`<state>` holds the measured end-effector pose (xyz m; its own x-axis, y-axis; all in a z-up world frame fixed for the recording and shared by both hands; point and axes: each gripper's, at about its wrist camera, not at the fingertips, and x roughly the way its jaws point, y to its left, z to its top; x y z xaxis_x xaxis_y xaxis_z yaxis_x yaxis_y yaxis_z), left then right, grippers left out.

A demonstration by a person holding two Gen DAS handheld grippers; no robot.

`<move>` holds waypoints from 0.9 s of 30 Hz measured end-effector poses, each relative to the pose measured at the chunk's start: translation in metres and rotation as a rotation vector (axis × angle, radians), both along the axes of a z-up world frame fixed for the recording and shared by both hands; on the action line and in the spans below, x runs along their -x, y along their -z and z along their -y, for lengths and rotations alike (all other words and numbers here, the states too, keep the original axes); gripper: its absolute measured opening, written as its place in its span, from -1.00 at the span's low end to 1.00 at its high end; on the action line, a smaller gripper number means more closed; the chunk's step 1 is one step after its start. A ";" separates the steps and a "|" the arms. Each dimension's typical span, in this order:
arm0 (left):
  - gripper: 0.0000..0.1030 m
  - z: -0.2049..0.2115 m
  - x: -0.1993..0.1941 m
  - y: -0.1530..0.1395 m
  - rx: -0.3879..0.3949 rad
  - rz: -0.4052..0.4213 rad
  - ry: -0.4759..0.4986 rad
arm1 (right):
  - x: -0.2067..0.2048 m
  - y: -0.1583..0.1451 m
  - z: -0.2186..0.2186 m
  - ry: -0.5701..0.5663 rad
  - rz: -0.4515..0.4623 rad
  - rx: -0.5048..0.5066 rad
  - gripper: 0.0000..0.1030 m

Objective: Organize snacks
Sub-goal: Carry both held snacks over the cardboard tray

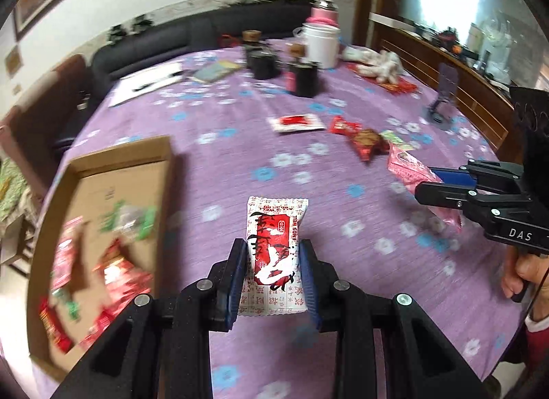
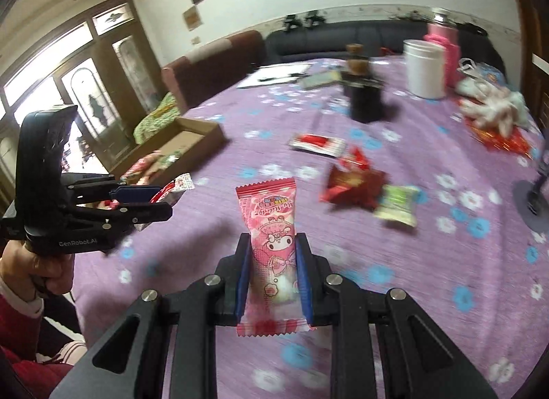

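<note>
Snack packets (image 1: 274, 254) (image 2: 272, 261) in both claws

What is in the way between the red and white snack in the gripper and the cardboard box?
Nothing visible. The left gripper is shut on the red and white snack, and the cardboard box sits open-topped just to its left. Only bare purple tablecloth shows between them.

Round table (image 1: 240, 165) in purple floral cloth: cardboard box (image 1: 103, 193), loose snack packets (image 1: 363, 139), white jar (image 1: 322, 43)
</note>
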<state>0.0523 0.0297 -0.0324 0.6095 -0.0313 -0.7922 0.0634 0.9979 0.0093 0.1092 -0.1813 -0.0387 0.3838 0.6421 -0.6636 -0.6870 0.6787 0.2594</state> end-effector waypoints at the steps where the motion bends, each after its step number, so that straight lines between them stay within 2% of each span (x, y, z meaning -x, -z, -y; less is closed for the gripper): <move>1: -0.37 -0.008 0.006 -0.002 0.007 0.006 -0.017 | 0.003 -0.002 -0.012 -0.019 0.002 -0.005 -0.54; 15: -0.37 -0.108 0.060 -0.011 -0.001 0.062 -0.245 | 0.031 -0.009 -0.127 -0.200 0.004 -0.021 -0.54; 27: -0.37 -0.159 0.080 -0.004 -0.020 0.063 -0.362 | 0.055 -0.010 -0.196 -0.311 -0.014 -0.034 -0.53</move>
